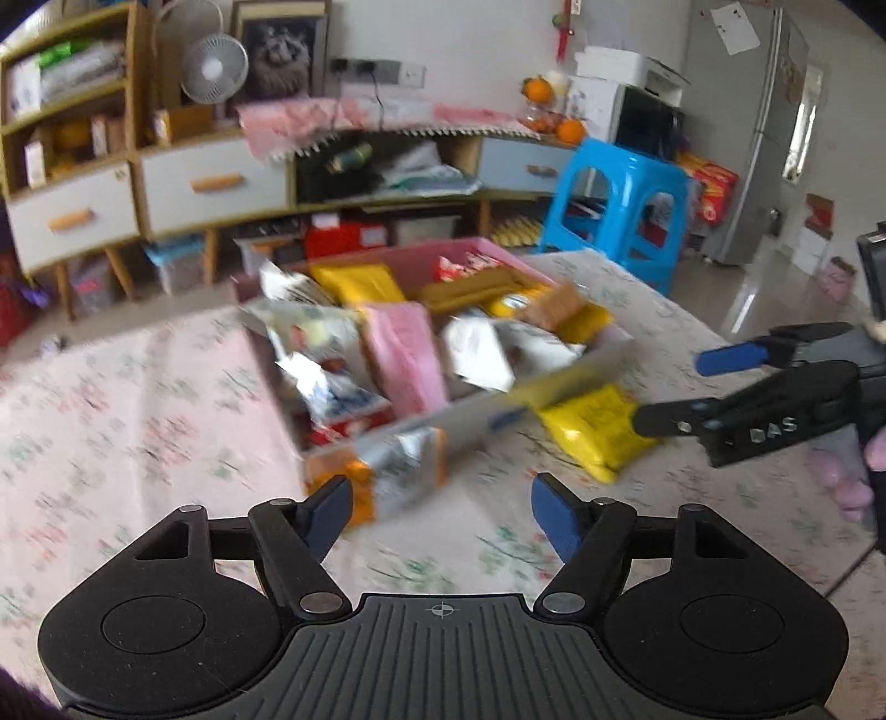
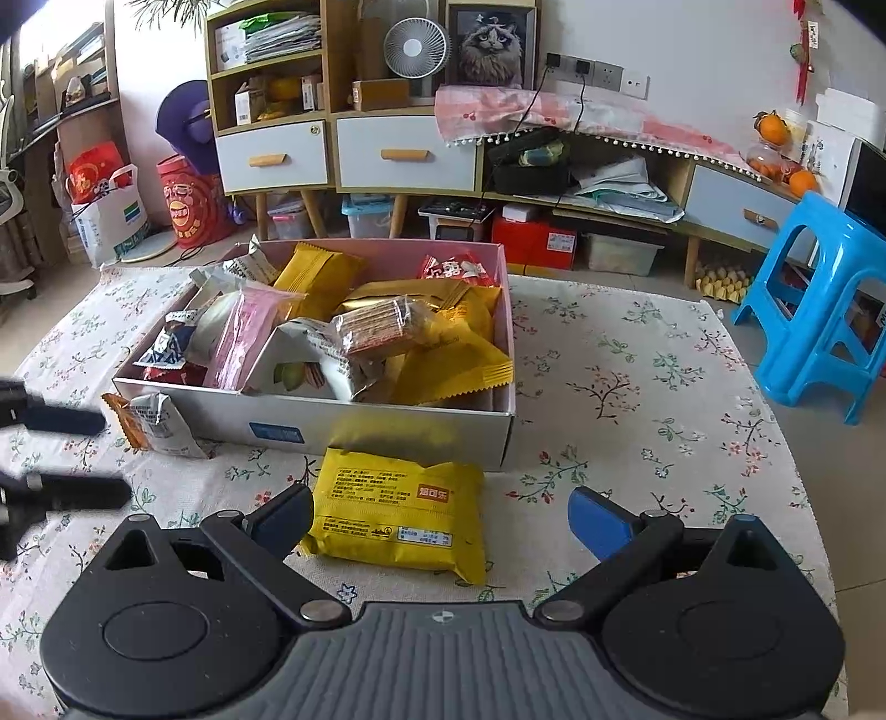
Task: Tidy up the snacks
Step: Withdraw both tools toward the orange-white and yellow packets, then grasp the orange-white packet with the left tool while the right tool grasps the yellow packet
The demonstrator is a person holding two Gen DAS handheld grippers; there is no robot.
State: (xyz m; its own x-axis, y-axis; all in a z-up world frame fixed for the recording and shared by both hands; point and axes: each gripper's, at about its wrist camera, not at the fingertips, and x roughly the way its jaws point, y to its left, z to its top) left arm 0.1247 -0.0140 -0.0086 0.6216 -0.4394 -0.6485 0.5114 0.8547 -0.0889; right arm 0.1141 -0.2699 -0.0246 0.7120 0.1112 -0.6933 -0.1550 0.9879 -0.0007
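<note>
On floral tablecloth (image 2: pixel 637 387), yellow packet (image 2: pixel 396 512) left outside box (image 2: pixel 382 423), lined up for right gripper (image 2: pixel 440 523), spread wide, nothing held. Left gripper (image 1: pixel 443 507) likewise gaping, empty, aimed at orange-silver packet (image 1: pixel 396 476).

A cloth-covered table (image 2: pixel 637 387) stands in the near part of the room, and a snack box (image 2: pixel 387 423) sits on it toward the far left. Packets are heaped inside the box: a biscuit stack (image 2: pixel 382 327) lies on top near the middle. On the cloth, just in front of the box's near wall, lies one flat packet (image 2: pixel 396 512). A second, smaller packet (image 2: pixel 158 423) leans against the box's near left corner. Beyond the table a long sideboard (image 2: pixel 404 149) runs along the far wall, with a desk fan (image 2: pixel 416 47) and a framed picture (image 2: pixel 493 41) on top. A plastic stool (image 2: pixel 819 299) stands on the floor to the table's right.
</note>
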